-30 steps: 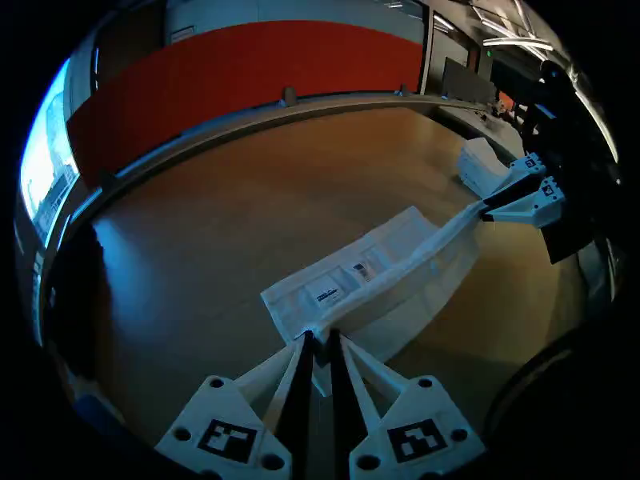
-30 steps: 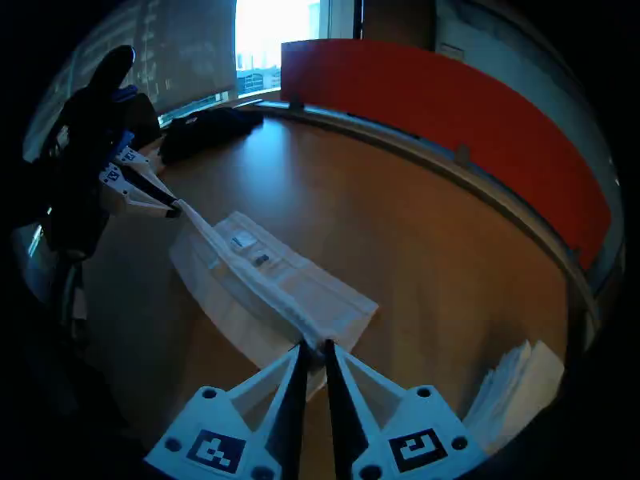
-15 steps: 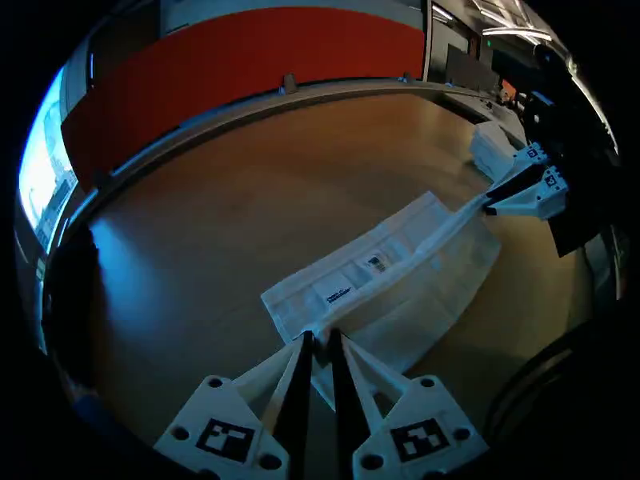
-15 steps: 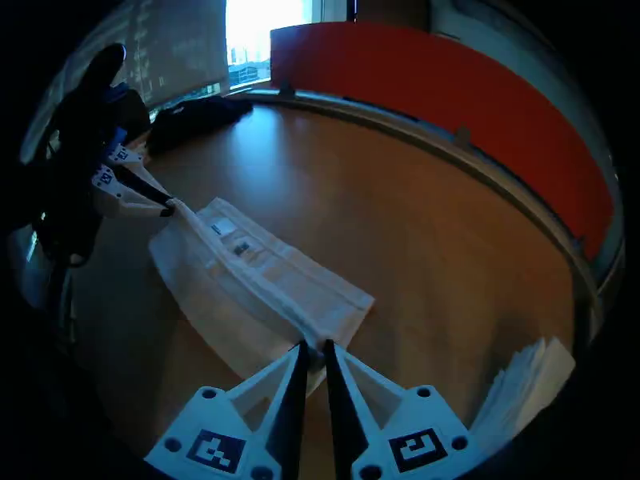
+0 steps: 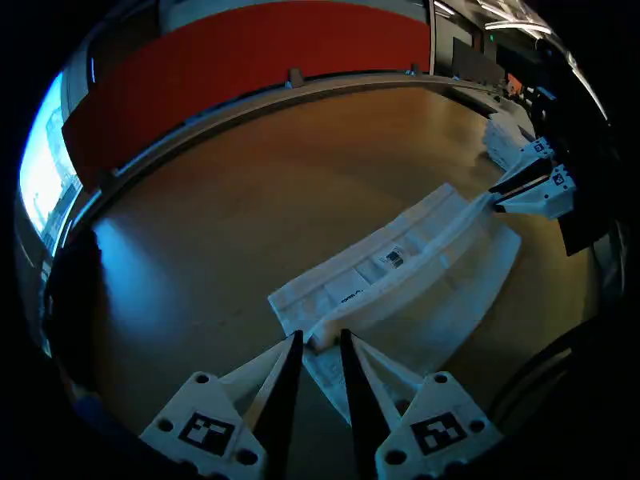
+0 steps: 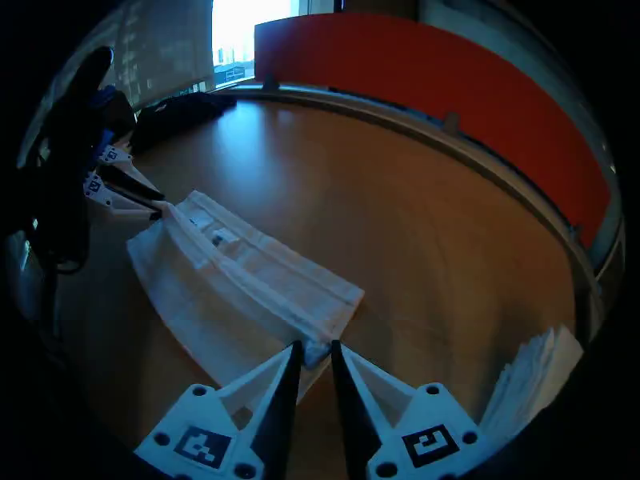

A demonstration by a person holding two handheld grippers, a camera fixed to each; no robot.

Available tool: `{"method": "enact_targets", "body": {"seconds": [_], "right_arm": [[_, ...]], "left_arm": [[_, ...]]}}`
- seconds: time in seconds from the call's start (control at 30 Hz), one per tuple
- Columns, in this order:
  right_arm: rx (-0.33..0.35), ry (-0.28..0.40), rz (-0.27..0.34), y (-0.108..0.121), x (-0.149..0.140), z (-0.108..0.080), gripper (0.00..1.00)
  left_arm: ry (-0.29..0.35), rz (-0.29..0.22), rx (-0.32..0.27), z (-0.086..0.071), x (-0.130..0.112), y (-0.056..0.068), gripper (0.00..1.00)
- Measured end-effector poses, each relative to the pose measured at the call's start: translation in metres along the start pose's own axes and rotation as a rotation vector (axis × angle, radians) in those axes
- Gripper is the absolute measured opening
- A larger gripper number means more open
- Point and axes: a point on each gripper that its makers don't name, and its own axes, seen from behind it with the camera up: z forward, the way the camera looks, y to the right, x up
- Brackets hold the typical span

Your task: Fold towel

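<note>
Left gripper (image 5: 320, 340) and right gripper (image 6: 315, 348): fingers narrowly apart, each with one end of the towel (image 5: 416, 268) in the gap; whether they press on it cannot be told. The towel rests on the surface (image 5: 264, 184), a raised ridge running its length. A stack of white cloths (image 6: 532, 376) sits beyond the towel's right-gripper end, a dark bag (image 6: 180, 112) beyond the other, a red panel (image 5: 240, 56) behind.

- The towel (image 5: 416, 272) is coloured white, with a small dark label.
- The table (image 5: 264, 200) is finished in orange-brown wood.
- The panel (image 5: 240, 56) is coloured red.
- The left gripper (image 5: 318, 352) and right gripper (image 6: 314, 356) are coloured white, edged in black and marked with black-and-white squares.
</note>
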Motion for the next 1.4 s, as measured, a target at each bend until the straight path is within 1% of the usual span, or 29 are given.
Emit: {"method": "enact_targets", "body": {"seconds": [0.1, 0.23, 0.3, 0.37, 0.43, 0.5, 0.57, 0.63, 0.7, 0.9, 1.07, 1.4], "right_arm": [[-0.016, 0.001, -0.005, 0.006, 0.001, 0.001, 0.32], [-0.032, 0.004, -0.009, 0.012, 0.005, 0.002, 0.34], [-0.037, 0.007, -0.009, 0.014, 0.007, 0.002, 0.38], [-0.045, 0.01, -0.008, 0.017, 0.009, 0.001, 0.46], [-0.056, 0.013, -0.009, 0.019, 0.01, 0.0, 0.58], [-0.069, 0.017, -0.01, 0.022, 0.011, 0.0, 0.7], [-0.074, 0.021, -0.006, 0.023, 0.012, -0.001, 0.77], [-0.075, 0.026, 0.003, 0.022, 0.013, -0.002, 0.84], [-0.073, 0.03, 0.012, 0.021, 0.014, -0.004, 0.87], [-0.071, 0.039, 0.025, 0.015, 0.013, -0.011, 0.87], [-0.069, 0.047, 0.032, 0.008, 0.011, -0.018, 0.87], [-0.073, 0.061, 0.047, -0.009, 0.003, -0.038, 0.87]], "left_arm": [[0.004, 0.004, 0.012, 0.0, 0.002, -0.004, 0.33], [0.009, 0.0, 0.04, -0.001, 0.005, -0.013, 0.34], [0.011, -0.005, 0.052, -0.002, 0.007, -0.018, 0.43], [0.014, -0.013, 0.056, -0.003, 0.007, -0.02, 0.48], [0.014, -0.022, 0.058, -0.005, 0.007, -0.022, 0.56], [0.012, -0.032, 0.061, -0.007, 0.007, -0.023, 0.75], [0.011, -0.038, 0.064, -0.008, 0.006, -0.024, 0.9], [0.009, -0.045, 0.064, -0.009, 0.004, -0.025, 0.93], [0.008, -0.053, 0.061, -0.01, 0.003, -0.024, 0.93], [0.017, -0.073, 0.056, -0.016, 0.003, -0.022, 0.93], [0.018, -0.079, 0.059, -0.022, -0.001, -0.02, 0.93], [0.021, -0.12, 0.065, -0.044, -0.018, -0.014, 0.93]]}}
